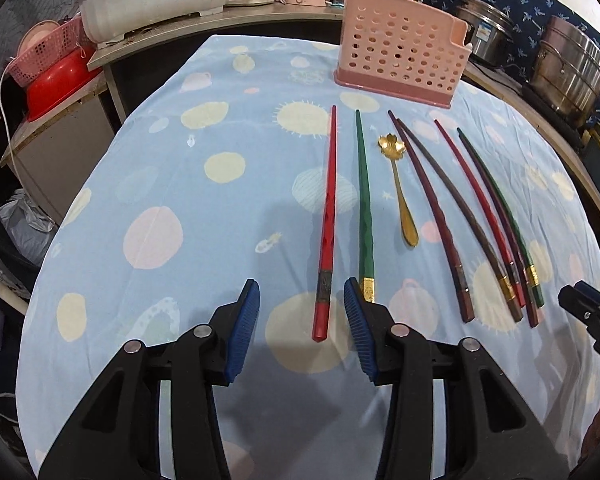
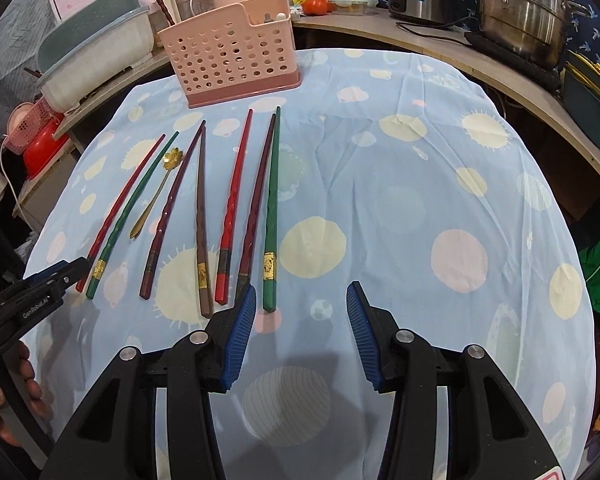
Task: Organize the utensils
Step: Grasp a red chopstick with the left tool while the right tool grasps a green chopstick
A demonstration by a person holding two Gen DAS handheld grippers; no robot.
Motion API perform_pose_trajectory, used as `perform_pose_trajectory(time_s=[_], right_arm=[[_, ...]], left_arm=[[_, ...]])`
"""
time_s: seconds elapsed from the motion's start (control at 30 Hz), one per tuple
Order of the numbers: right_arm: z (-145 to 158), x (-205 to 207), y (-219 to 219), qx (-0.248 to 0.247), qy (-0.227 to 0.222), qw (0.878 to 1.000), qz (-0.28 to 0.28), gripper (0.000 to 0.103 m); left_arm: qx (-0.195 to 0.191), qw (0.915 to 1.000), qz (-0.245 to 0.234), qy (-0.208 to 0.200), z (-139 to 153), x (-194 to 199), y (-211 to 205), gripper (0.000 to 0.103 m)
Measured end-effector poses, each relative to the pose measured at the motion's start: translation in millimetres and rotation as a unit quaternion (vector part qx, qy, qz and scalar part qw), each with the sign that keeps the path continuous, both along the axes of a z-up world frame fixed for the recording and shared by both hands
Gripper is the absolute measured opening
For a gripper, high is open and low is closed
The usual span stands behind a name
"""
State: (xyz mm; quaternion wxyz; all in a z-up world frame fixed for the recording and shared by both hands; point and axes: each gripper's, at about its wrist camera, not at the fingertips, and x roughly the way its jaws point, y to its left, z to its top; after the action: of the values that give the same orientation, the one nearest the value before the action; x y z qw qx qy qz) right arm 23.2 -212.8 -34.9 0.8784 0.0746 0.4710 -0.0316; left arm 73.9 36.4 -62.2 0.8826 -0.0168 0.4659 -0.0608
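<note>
Both grippers hang with jaws apart and nothing clamped: the left gripper [image 1: 302,322] straddles the butt of the leftmost red chopstick [image 1: 327,232], while the right gripper [image 2: 302,322] frames only the blue spotted tablecloth [image 2: 400,200]. At twelve o'clock stands the pink perforated plastic utensil holder [image 1: 400,56], its far compartments hidden behind its own wall. Below it lie eight red, green, maroon and brown chopsticks around a small gold flower-bowled spoon [image 1: 400,188]; the rightmost maroon chopstick's butt [image 2: 244,280] disappears behind a blue pad.

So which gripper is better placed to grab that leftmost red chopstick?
Left. The left gripper already has the red chopstick's butt end between its open jaws; the right gripper sits by the green chopstick.
</note>
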Motion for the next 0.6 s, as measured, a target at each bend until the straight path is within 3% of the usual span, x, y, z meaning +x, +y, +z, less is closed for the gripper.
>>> perform_pose_trajectory(time_s=[0.2, 0.6], right_arm=[[-3.2, -0.7, 0.7, 0.000, 0.000, 1.000, 0.000, 0.042], [-13.0, 12.0, 6.9, -0.001, 0.007, 1.000, 0.014, 0.025]], left_arm=[[0.013, 0.9999, -0.001, -0.005, -4.2, -0.6, -1.6, 0.033], [0.019, 0.9997, -0.005, -0.015, -6.3, 1.5, -3.1, 0.013]])
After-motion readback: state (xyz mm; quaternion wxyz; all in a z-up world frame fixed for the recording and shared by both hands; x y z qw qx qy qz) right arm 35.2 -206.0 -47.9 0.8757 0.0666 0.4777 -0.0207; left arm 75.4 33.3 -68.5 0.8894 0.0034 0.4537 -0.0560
